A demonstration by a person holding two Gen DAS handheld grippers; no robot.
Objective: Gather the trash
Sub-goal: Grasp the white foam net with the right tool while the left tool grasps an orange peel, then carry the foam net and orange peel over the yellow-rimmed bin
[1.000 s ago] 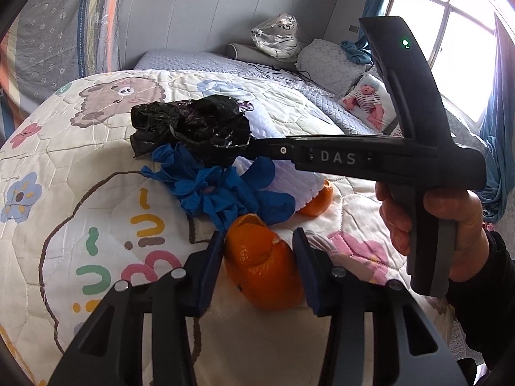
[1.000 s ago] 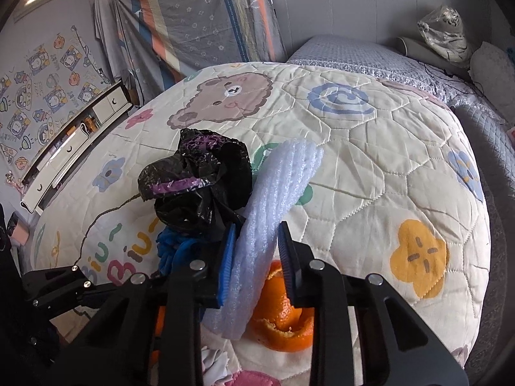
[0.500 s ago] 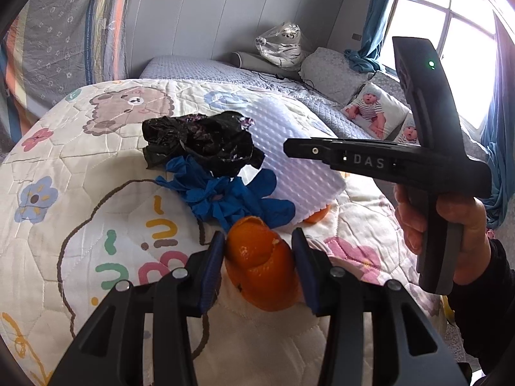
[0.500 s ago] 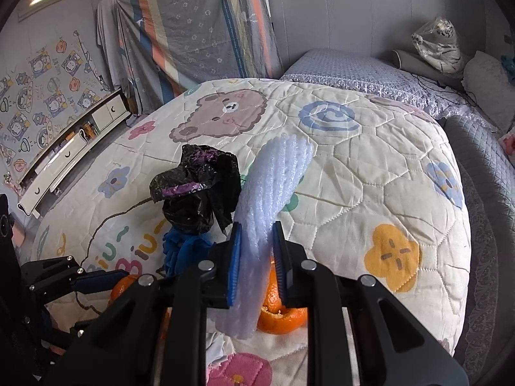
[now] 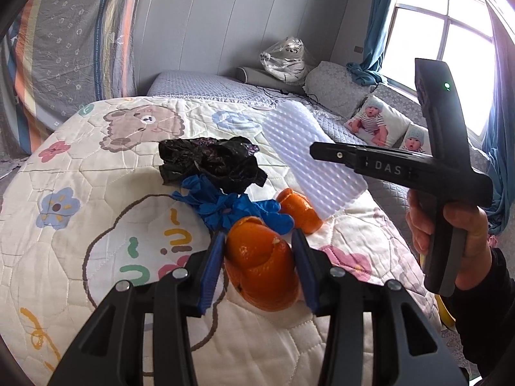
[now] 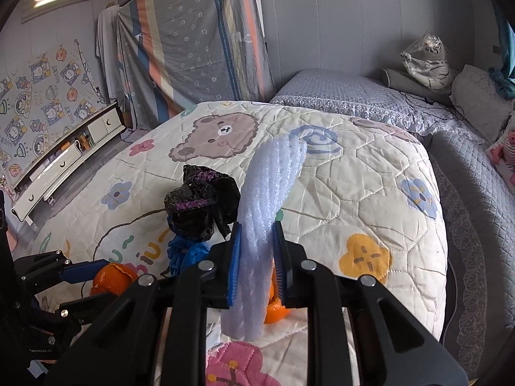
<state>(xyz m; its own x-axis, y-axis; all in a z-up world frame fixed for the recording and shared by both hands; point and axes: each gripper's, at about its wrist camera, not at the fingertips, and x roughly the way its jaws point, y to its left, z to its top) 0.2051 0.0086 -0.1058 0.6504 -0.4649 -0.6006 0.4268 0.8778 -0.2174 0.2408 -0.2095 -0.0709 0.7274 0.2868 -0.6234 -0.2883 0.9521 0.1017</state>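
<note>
**Both tongs loaded, three scraps left on the quilt**

We've got our left gripper (image 5: 257, 257) clamped on an orange peel (image 5: 262, 268), and our right gripper (image 6: 257, 257) clenched tight on the white foam sheet (image 6: 267, 199), whose long axis runs straight out along the fingers, away from us. On the quilt (image 5: 96, 209), just beyond the left tongs, lie the blue glove (image 5: 225, 207), the black plastic bag (image 5: 212, 164) touching its far side, and a second peel (image 5: 297, 207) to the right. No bin in view, so where to drop them we cannot tell.
</note>
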